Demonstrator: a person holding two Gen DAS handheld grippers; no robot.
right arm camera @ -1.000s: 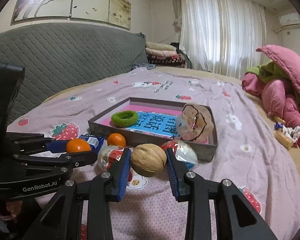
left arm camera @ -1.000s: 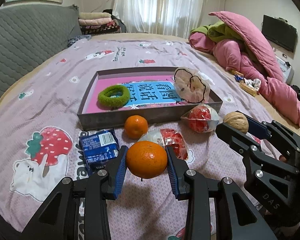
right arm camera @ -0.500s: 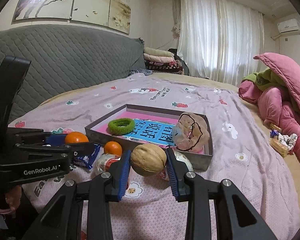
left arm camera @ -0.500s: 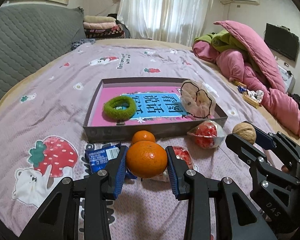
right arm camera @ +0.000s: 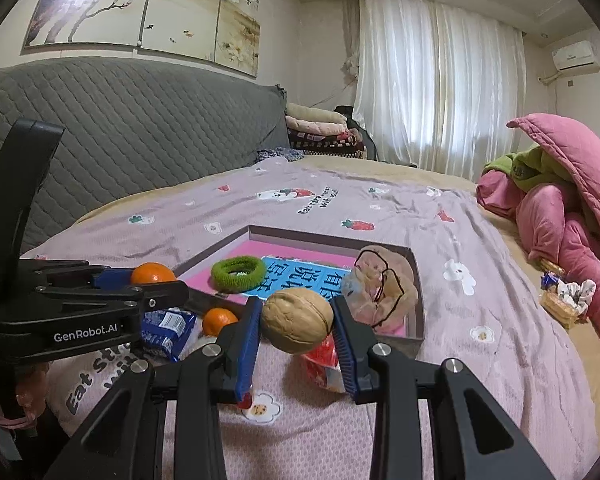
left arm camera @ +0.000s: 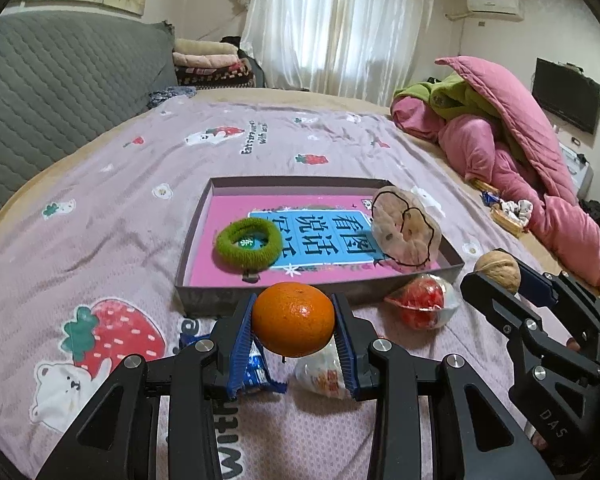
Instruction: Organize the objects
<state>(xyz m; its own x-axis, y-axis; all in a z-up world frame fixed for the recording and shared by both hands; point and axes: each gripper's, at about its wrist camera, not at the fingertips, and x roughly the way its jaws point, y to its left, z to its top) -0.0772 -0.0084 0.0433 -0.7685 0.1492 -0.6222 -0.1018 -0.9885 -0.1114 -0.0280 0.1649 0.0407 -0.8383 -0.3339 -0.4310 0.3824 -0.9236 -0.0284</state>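
My left gripper point(left arm camera: 293, 308) is shut on an orange mandarin point(left arm camera: 293, 322), held above the bedspread just in front of the grey shallow box point(left arm camera: 196, 236). My right gripper point(right arm camera: 296, 312) is shut on a brown walnut point(right arm camera: 297, 320), to the right of the left one and near the box's front corner point(right arm camera: 418, 320). Inside the box lie a green hair tie point(left arm camera: 249, 243) and a clear bag of pinkish pieces point(left arm camera: 404, 232). A second mandarin point(right arm camera: 219, 320), a blue packet point(right arm camera: 168, 332) and red snacks in clear wrappers point(left arm camera: 424, 304) lie on the bed before the box.
A heap of pink and green quilts point(left arm camera: 520, 152) fills the right side of the bed. A small basket of oddments point(right arm camera: 564, 300) sits beside it. The grey padded headboard point(right arm camera: 140, 140) runs along the left. Folded blankets point(left arm camera: 212, 64) are stacked at the far end.
My left gripper has risen and moved toward the box with the mandarin, which now hides the loose mandarin in its view. The right gripper has stayed about where it was, still holding the walnut.
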